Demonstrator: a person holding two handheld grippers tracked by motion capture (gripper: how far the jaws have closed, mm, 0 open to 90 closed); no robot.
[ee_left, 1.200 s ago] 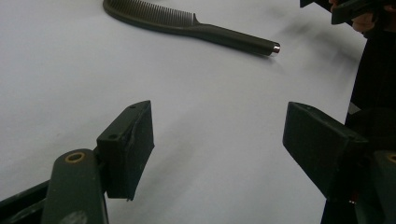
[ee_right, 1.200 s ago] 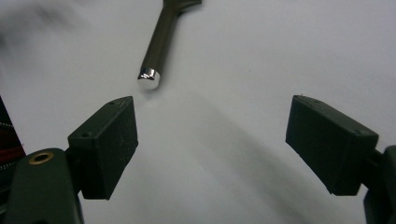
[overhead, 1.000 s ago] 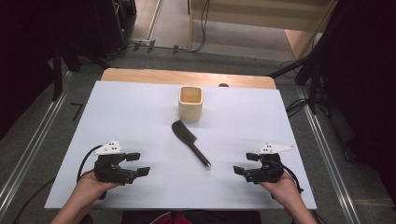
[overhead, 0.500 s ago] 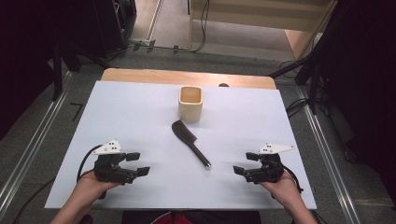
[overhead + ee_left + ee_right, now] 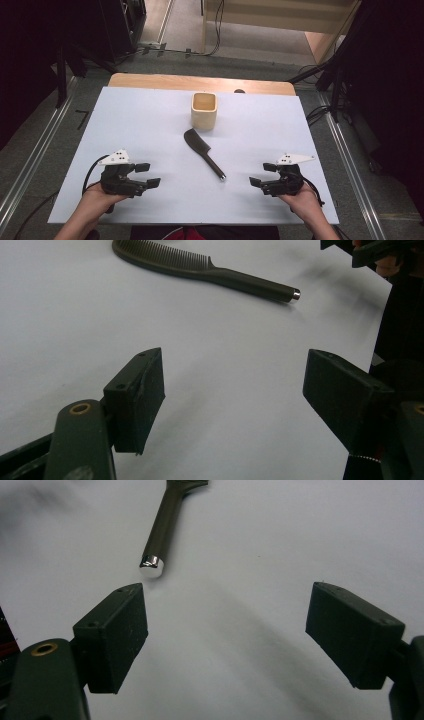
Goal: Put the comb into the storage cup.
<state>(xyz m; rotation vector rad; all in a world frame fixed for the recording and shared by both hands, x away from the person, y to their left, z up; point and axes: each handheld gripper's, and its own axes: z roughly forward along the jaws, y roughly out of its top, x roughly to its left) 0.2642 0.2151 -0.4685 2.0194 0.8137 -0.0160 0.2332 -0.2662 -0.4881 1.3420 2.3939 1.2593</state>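
A dark comb lies flat in the middle of the white table, its handle pointing toward the near right. Behind it stands a small tan square cup, upright and empty. My left gripper rests near the front left, open, nothing between its jaws. My right gripper rests near the front right, open too, a short way from the comb's handle tip. The left gripper view shows the comb ahead of its jaws. The right gripper view shows the handle's silver end just beyond its left jaw.
A wooden strip borders the table's far edge. Metal rails run along both sides on the floor, with cables and dark equipment behind. Bare white surface lies between the grippers and around the comb.
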